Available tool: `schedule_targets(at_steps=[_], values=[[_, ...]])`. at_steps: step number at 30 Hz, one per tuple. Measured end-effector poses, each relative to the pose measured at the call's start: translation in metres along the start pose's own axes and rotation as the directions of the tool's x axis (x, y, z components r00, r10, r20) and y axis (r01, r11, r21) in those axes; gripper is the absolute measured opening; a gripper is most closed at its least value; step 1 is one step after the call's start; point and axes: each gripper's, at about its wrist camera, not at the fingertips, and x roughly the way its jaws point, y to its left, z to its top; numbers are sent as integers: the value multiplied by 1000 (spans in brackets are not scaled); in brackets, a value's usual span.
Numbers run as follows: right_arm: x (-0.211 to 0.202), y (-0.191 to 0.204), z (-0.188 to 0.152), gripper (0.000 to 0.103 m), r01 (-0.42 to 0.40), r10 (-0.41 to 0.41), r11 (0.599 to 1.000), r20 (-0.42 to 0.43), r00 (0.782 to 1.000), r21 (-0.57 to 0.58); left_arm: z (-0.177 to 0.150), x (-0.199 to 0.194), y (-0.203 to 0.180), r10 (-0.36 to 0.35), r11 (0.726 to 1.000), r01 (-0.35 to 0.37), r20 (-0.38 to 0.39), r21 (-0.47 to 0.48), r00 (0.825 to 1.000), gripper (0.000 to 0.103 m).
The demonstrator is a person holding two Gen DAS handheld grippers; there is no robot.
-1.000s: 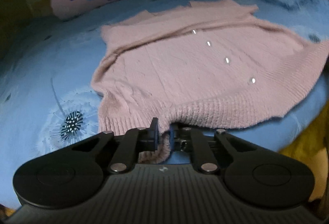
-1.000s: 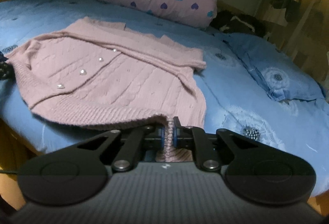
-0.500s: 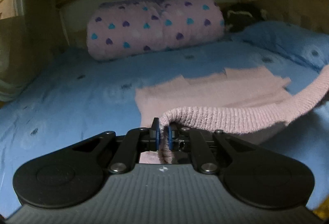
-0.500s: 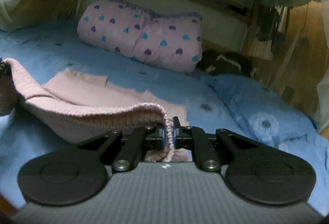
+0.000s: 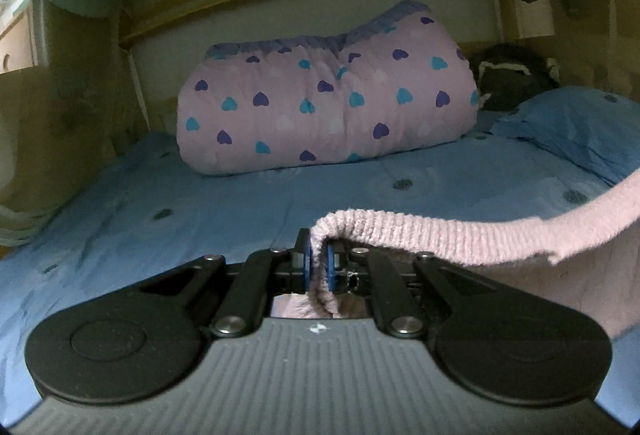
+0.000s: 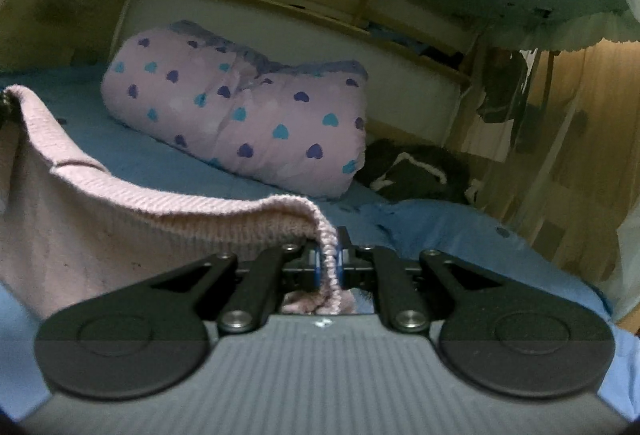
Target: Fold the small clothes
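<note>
A pink knitted cardigan (image 5: 460, 235) hangs by its ribbed hem between my two grippers, lifted off the blue bed sheet (image 5: 180, 203). My left gripper (image 5: 318, 261) is shut on one hem corner, and the hem runs off to the right edge of the left wrist view. My right gripper (image 6: 329, 263) is shut on the other corner of the cardigan (image 6: 120, 211), whose hem stretches away to the left and sags in the middle. Most of the garment hangs below the hem, largely hidden behind the gripper bodies.
A rolled pink quilt with blue and purple hearts (image 5: 328, 107) lies across the far end of the bed against the headboard. A dark garment (image 6: 412, 171) and a blue pillow (image 5: 580, 127) sit at the far right. Wooden shelf rails and a curtain (image 6: 560, 155) bound the bed.
Both grippers have risen with the hem and tilted up. The cardigan, flat on the sheet a second ago, now hangs stretched between them, and the views show the headboard.
</note>
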Motion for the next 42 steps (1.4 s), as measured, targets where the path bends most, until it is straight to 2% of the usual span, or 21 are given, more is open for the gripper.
schedule_targets(at_steps=[5, 14, 17, 20, 22, 27, 28, 29, 30, 31, 32, 33, 37, 42], values=[[52, 8, -3, 9, 42, -42, 999, -22, 999, -20, 13, 67, -13, 8, 1000, -7, -31, 28, 999, 9], [146, 36, -45, 9, 33, -46, 995, -148, 988, -92, -24, 193, -38, 5, 996, 10, -170, 88, 986, 9], [173, 44, -61, 9, 26, -48, 994, -200, 979, -108, -40, 222, -42, -12, 996, 30, -213, 82, 977, 10], [197, 51, -75, 10, 4, -38, 992, -267, 963, -128, -53, 251, -44, -33, 997, 52, -275, 62, 961, 11], [208, 57, -83, 12, -16, -35, 987, -316, 948, -158, -58, 260, -45, -39, 997, 58, -275, 60, 961, 11], [212, 65, -78, 12, -34, -42, 977, -351, 935, -209, -52, 258, -39, -67, 996, 81, -292, 36, 954, 14], [210, 64, -76, 12, -41, -36, 978, -356, 934, -205, -50, 255, -35, -83, 995, 94, -295, 24, 952, 18], [205, 60, -72, 14, -45, -25, 981, -356, 934, -187, -47, 250, -30, -97, 994, 105, -294, 11, 951, 28], [200, 56, -68, 24, -46, -13, 986, -354, 935, -158, -44, 243, -25, -105, 994, 111, -290, 2, 951, 34], [197, 50, -64, 37, -45, -2, 991, -350, 937, -124, -41, 239, -22, -109, 994, 114, -286, -1, 952, 48], [195, 44, -60, 43, -49, 13, 994, -348, 937, -94, -38, 232, -19, -111, 993, 115, -280, -1, 954, 56], [188, 38, -57, 51, -57, 35, 997, -346, 937, -55, -35, 225, -15, -113, 993, 119, -270, 5, 956, 57], [168, 16, -57, 52, -106, 130, 990, -340, 931, 90, -25, 198, -7, -105, 993, 117, -248, 34, 963, 59], [148, -2, -62, 52, -113, 154, 984, -338, 928, 138, -28, 171, 2, -163, 985, 172, -258, 10, 952, 63]])
